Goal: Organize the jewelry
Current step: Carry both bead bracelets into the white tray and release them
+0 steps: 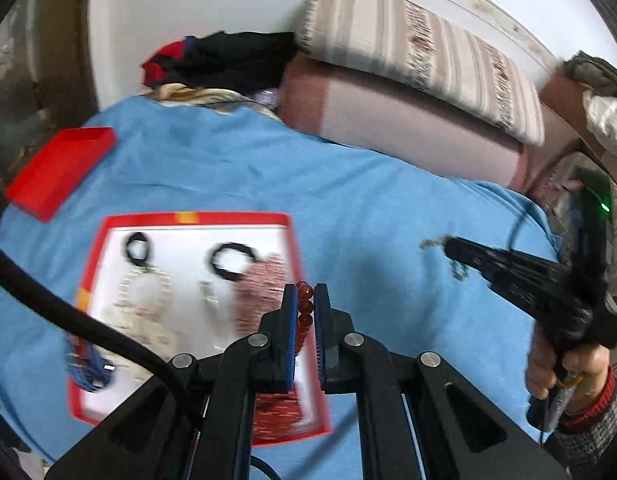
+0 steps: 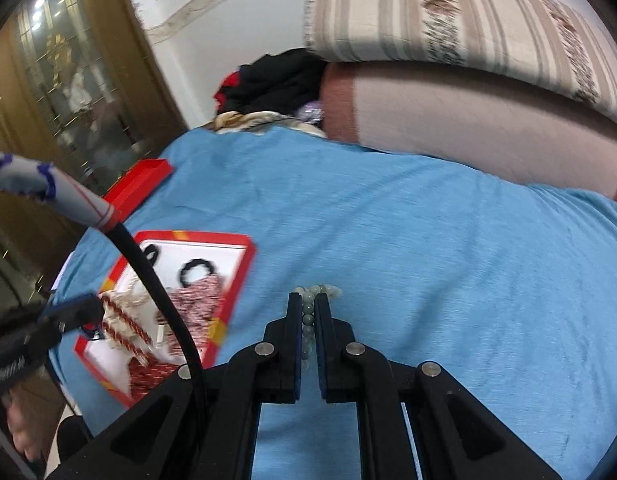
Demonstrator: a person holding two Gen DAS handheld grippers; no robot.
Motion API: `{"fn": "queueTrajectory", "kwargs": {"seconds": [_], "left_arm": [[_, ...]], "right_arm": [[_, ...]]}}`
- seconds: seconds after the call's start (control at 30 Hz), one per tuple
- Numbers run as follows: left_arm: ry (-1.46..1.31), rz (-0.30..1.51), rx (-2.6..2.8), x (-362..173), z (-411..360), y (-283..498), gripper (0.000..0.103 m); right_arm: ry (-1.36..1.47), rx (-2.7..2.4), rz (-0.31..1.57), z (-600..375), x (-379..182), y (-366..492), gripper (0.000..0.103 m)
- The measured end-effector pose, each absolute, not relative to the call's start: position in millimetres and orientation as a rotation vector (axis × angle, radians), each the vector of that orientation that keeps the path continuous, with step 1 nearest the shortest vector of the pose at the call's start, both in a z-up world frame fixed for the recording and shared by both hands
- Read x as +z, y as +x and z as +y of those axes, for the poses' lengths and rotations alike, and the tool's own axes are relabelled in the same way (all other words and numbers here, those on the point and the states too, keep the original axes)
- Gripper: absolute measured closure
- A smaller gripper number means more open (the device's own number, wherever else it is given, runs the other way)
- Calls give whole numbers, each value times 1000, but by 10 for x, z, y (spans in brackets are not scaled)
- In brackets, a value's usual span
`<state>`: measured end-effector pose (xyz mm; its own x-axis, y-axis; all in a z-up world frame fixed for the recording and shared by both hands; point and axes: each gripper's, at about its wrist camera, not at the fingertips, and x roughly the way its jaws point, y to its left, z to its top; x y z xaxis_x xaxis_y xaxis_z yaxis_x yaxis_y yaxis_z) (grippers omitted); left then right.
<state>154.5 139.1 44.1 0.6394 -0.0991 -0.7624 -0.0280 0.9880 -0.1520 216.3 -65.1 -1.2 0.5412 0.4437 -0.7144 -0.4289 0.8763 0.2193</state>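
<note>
While the left tongs (image 1: 305,300) clamp one red bead strand (image 1: 304,312) above the red tray's (image 1: 188,218) two black rings (image 1: 232,261), the right tongs (image 2: 308,304) pinch one pale green bead strand (image 2: 308,318) over blue cloth (image 2: 428,260).

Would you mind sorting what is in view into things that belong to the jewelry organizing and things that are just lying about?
Part of the job:
- red bead bracelet, gripped in the left tongs
- pale green bead bracelet, gripped in the right tongs
- red tray holding other jewelry
- red lid

Just lying about:
- blue cloth
- striped cushion
- dark clothes pile
</note>
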Motion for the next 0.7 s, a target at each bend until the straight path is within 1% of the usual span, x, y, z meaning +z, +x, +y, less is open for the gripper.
{"fn": "queueTrajectory", "kwargs": {"seconds": [0.3, 0.7], "left_arm": [[-187, 876, 55, 498, 2181, 1702, 96], [-158, 950, 46, 146, 2451, 2265, 96]], "right_arm": [[-6, 644, 883, 104, -57, 2069, 97], [-36, 795, 957, 987, -385, 1997, 97]]}}
